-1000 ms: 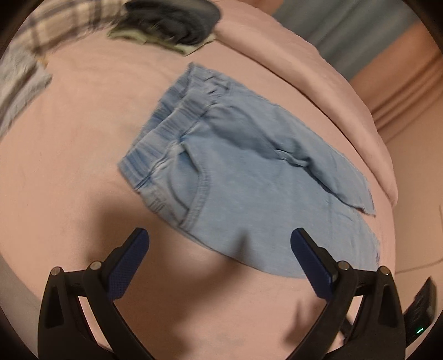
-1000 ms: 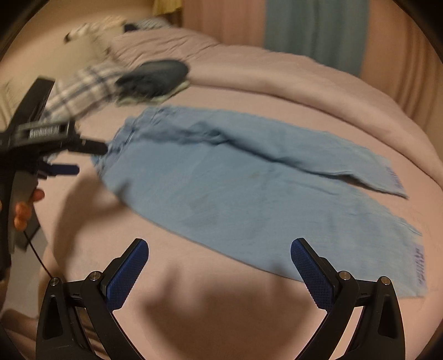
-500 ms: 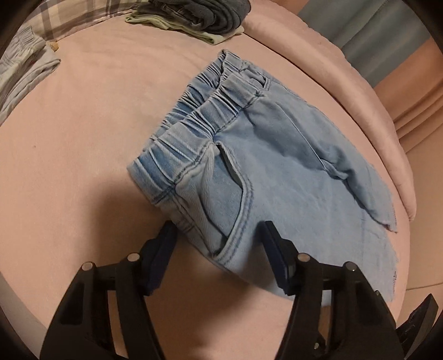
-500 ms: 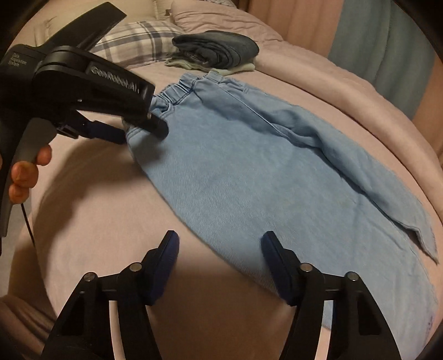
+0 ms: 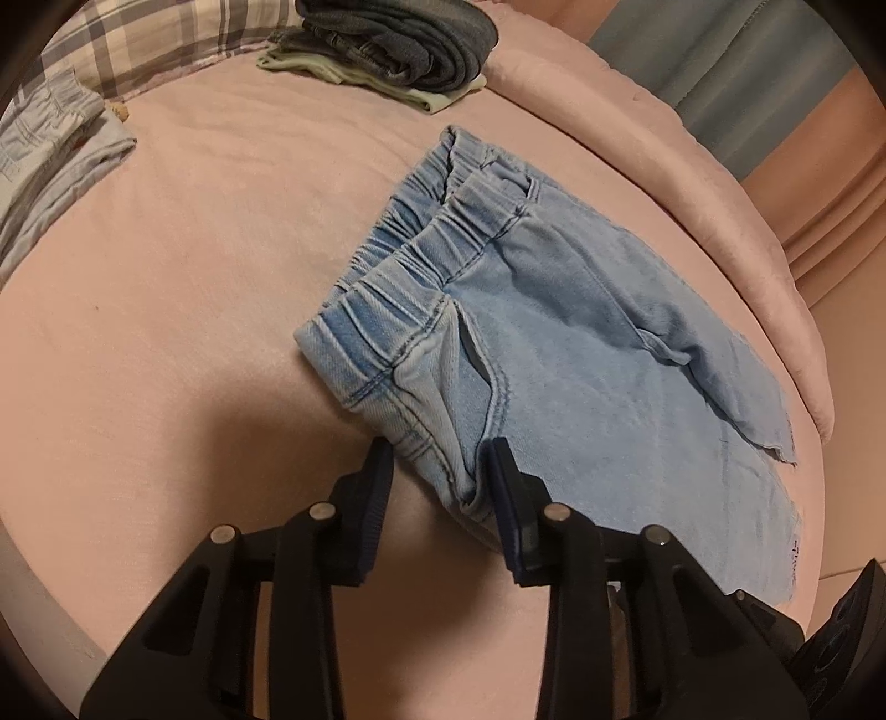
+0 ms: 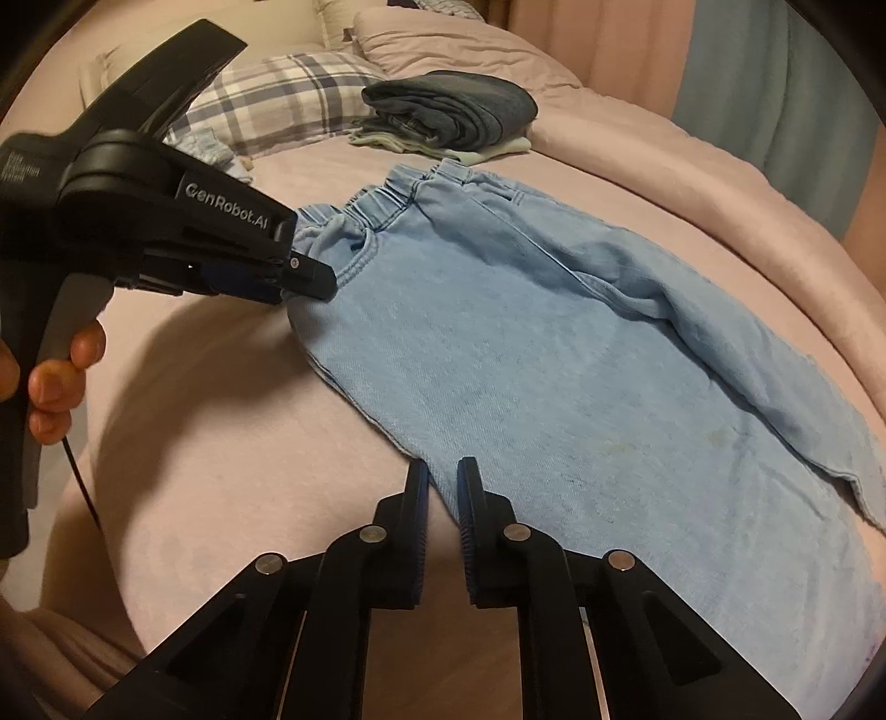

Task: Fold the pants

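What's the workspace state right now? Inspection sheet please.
Surface: pink bed cover, mostly smooth.
Job's things: light blue pants lying flat, one leg partly over the other.
Clutter: folded dark clothes beyond the waistband; plaid pillow; striped garment at the left.
Grippers: left gripper jaws have just been closing, pinching the pocket edge; right gripper jaws have just been closing, nipping the same near edge further down the leg.
Cables: thin black cable hanging below the left gripper's handle.
Surroundings: blue-grey and pink curtains.

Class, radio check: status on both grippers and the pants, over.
Left gripper just closed onto the pants at the waistband corner. Right gripper just closed on the near side edge. Pants flat on bed. Nothing in the way.
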Motion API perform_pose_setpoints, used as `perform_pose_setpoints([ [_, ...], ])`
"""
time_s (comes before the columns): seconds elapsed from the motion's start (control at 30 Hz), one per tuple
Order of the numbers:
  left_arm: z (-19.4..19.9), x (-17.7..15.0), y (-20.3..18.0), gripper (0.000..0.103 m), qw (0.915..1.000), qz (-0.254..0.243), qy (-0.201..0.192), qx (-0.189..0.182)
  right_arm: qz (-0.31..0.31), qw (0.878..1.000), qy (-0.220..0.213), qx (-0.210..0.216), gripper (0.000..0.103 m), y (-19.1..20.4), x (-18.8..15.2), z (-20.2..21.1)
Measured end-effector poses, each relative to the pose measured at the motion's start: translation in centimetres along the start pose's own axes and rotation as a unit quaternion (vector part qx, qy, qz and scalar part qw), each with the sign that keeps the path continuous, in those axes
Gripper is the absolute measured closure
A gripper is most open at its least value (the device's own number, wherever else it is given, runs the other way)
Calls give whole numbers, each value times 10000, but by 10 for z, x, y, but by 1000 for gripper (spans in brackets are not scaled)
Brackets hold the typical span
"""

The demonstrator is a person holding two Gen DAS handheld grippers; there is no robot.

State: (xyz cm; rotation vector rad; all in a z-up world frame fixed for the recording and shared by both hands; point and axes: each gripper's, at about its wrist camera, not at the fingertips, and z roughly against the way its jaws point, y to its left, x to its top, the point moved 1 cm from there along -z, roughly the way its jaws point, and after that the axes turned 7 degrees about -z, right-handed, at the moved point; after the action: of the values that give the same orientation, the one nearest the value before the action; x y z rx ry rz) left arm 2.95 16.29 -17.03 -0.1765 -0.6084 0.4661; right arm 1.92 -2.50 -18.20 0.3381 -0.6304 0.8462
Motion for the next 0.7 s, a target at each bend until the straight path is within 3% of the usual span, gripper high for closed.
perform_pose_setpoints([
  [0.23,0,-5,4,69,9992,-127,66,366,-152,9992,166,318,93,-1,-2,-5],
  [0.33,11,-9,13,67,9989,-115,-52,449,-288,9987,160,391,93,-2,-1,-4],
  [0.43,26,-8,15,65,9960,-347,-258,788,-585,9960,14,673,90,-10,6,12],
  [0.53,36,-2,13,45,9942,-488,-436,853,-815,9952,-168,517,73,-25,13,26],
  [0.6,38,3,3,39,9922,-701,-578,848,-1041,9938,-190,329,55,-37,14,30],
  [0.7,30,10,-22,33,9896,-1143,-598,633,-1339,9909,-97,55,54,-60,14,29],
])
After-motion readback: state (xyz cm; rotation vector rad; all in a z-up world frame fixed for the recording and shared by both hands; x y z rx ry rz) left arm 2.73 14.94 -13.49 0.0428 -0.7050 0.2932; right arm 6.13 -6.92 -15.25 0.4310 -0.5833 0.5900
